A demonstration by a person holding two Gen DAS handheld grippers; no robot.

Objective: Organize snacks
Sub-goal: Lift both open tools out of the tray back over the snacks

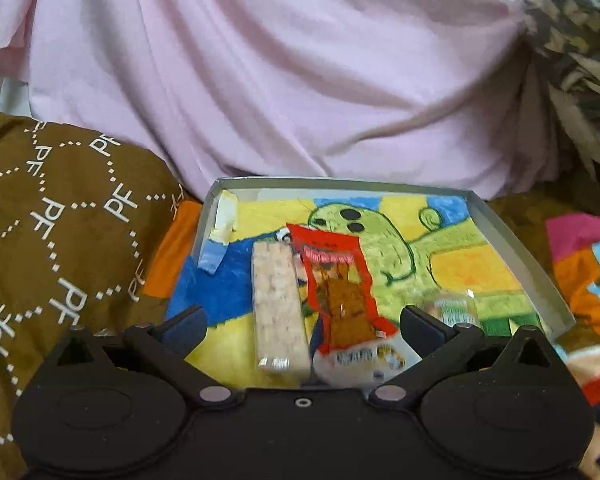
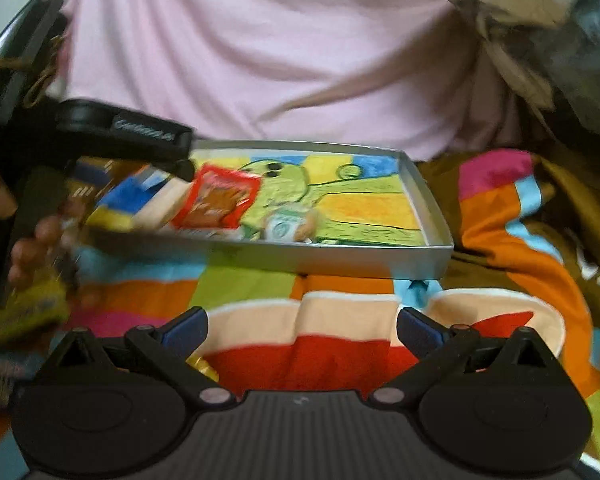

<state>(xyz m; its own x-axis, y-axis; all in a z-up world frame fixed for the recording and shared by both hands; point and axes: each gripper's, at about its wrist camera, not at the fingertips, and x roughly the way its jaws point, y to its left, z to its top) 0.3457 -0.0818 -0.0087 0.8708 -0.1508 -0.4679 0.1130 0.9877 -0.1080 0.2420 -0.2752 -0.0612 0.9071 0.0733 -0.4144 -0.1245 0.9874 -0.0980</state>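
Note:
A shallow grey box [image 1: 512, 236] lined with a colourful drawing holds the snacks. In it lie a pale puffed-rice bar [image 1: 278, 304], a red packet with a brown snack [image 1: 340, 288] and a small green-and-white wrapped snack [image 1: 454, 310]. My left gripper [image 1: 300, 324] is open just above the bar and the red packet, empty. In the right wrist view the box [image 2: 340, 258], the red packet [image 2: 220, 200] and the green-and-white snack [image 2: 286, 226] show ahead. My right gripper [image 2: 302, 330] is open and empty over the striped cloth, short of the box. The left gripper's body [image 2: 132, 132] reaches in from the left.
A pink cloth [image 1: 280, 60] hangs behind the box. A brown patterned fabric [image 1: 60, 220] lies left of it. A bright striped blanket [image 2: 260, 292] covers the surface under and right of the box. A yellow packet [image 2: 32, 308] sits by the hand at the left.

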